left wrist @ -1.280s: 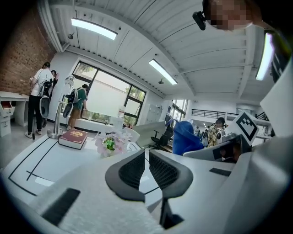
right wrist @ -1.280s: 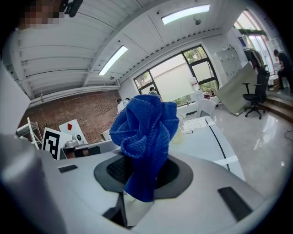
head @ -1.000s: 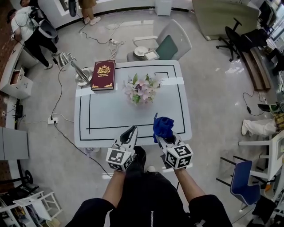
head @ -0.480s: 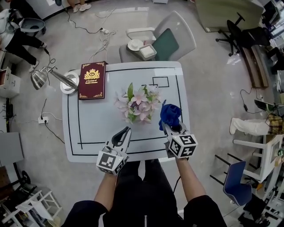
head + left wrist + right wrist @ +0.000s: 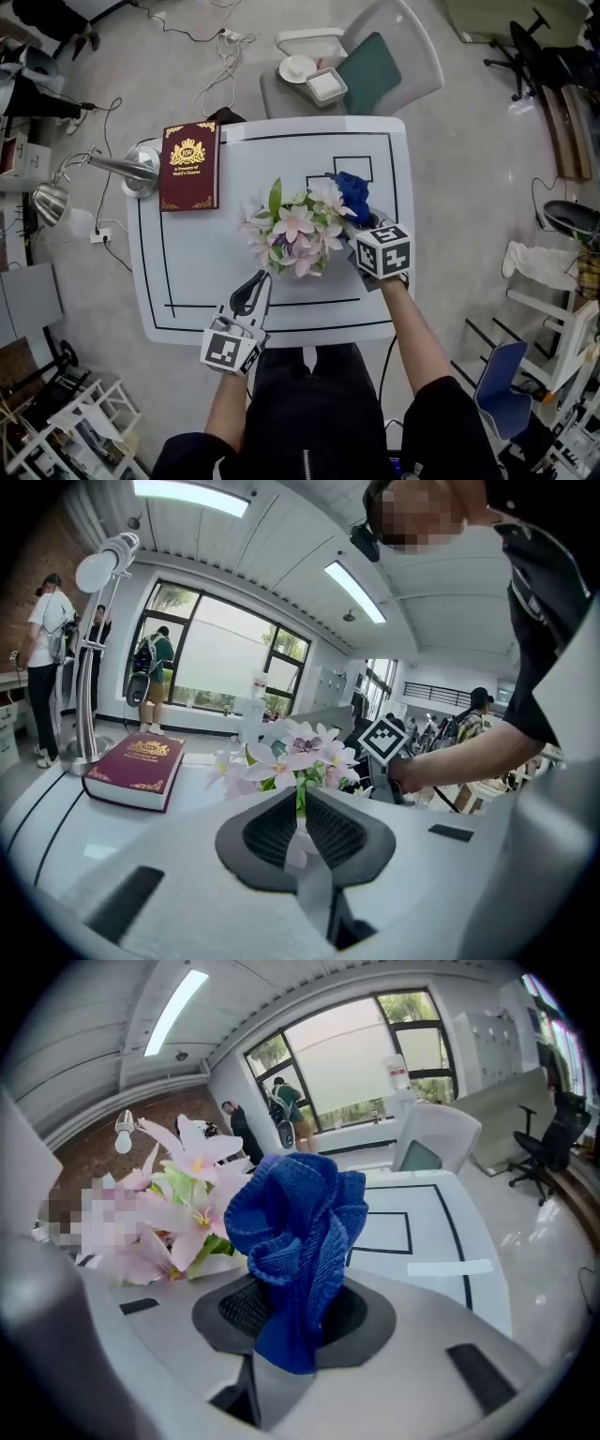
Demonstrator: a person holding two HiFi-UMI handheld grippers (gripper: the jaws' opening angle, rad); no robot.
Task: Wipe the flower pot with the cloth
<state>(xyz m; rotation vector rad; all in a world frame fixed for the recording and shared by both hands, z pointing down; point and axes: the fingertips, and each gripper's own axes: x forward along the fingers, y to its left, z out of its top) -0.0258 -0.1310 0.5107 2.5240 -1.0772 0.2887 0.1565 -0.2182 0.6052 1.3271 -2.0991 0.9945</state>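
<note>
Over the table [image 5: 187, 277], the right gripper [image 5: 362, 221] is reaching farther forward than before, just beside the potted flowers [image 5: 295, 232]. Nearer the front edge, the left gripper [image 5: 301, 810] is resting with jaws nearly together, empty. Right jaws are clamping the blue cloth [image 5: 295, 1232].

Flower pot [image 5: 295, 234]: pink-white blooms, green leaves, upright mid-table; pot body hidden under blooms from above. Cloth [image 5: 353, 190]: blue, knit, bunched into folds, clamped in right gripper [image 5: 292, 1309], standing up out of the jaws. Sits just beside blooms, on their right.
</note>
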